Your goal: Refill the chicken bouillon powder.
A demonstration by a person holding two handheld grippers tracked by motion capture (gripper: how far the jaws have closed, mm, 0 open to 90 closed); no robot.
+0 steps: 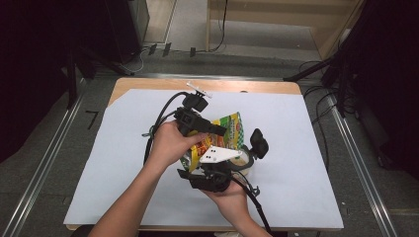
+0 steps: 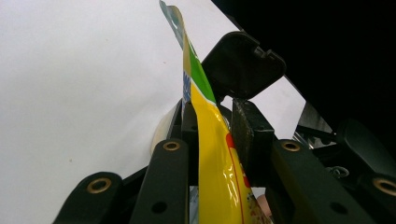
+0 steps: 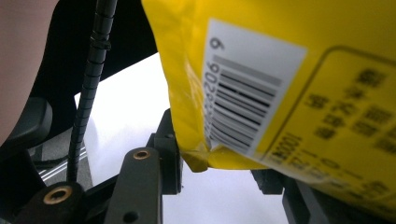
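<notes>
Both hands are meeting over the middle of the white sheet [image 1: 296, 128] covering the table. The left gripper [image 2: 212, 126] is pinching the yellow-and-green snack packet [image 2: 210, 154], its jaws closed flat against either face of the film, and the packet is standing edge-on, lifted off the sheet. The right gripper [image 3: 217, 172] is sitting just under the packet's barcoded corner; whether its jaws are actually pressing on it, I cannot tell. A white bowl [image 1: 245, 159] is sitting right beside the grippers.
</notes>
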